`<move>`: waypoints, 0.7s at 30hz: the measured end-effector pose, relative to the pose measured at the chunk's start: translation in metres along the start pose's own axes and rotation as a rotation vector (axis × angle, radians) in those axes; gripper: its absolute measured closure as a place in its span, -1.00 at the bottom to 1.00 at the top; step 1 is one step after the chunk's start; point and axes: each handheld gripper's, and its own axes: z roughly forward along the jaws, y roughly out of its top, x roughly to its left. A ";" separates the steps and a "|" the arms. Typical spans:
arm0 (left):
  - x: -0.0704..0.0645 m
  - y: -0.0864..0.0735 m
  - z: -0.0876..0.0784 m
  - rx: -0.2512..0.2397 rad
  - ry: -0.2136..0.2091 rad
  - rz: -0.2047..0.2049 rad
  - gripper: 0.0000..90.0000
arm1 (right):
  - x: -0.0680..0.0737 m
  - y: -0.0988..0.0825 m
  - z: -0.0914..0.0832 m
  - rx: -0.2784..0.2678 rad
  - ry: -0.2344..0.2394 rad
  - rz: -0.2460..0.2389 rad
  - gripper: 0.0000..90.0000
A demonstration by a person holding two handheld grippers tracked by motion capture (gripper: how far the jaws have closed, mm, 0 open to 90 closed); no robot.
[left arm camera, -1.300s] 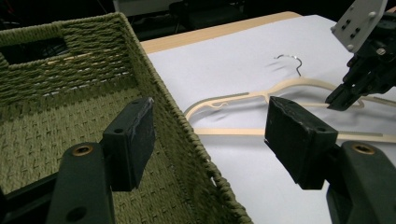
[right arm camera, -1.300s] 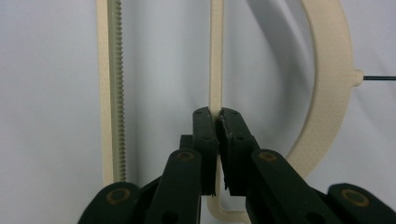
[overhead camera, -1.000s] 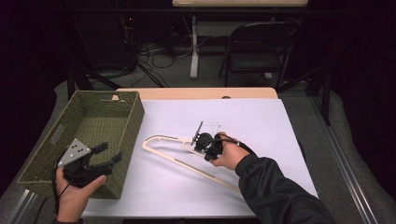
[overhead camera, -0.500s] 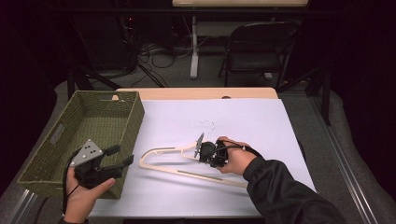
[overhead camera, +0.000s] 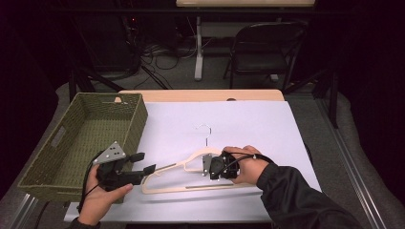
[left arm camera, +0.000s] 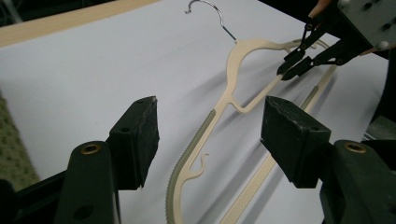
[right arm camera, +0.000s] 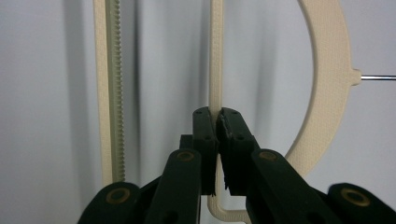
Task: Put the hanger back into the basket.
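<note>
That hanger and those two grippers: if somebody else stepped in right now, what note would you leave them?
Right gripper: shut on a thin inner bar of the cream hanger, near its neck.
Left gripper: open, aimed at the hanger's ribbed left shoulder, not touching it.
Hanger: on the white table cover, metal hook pointing away from the person; green woven basket sits at the left edge.
Done: one grip on the hanger.
Left: probably close the left gripper on the shoulder, then lift, perhaps toward the basket.

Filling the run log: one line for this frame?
right gripper: shut on hanger | left gripper: open, at hanger's left end, not gripping | basket: left of paper
</note>
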 end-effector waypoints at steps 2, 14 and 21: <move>0.000 0.003 0.006 0.011 -0.032 -0.013 -0.18 | 0.003 0.000 -0.004 -0.013 -0.011 -0.016 0.90; -0.007 0.019 0.039 0.115 -0.095 0.023 -0.18 | 0.014 0.000 -0.013 -0.014 -0.026 -0.080 0.90; -0.007 0.025 0.064 0.177 -0.137 0.036 -0.17 | 0.016 0.000 -0.014 -0.028 -0.044 -0.095 0.90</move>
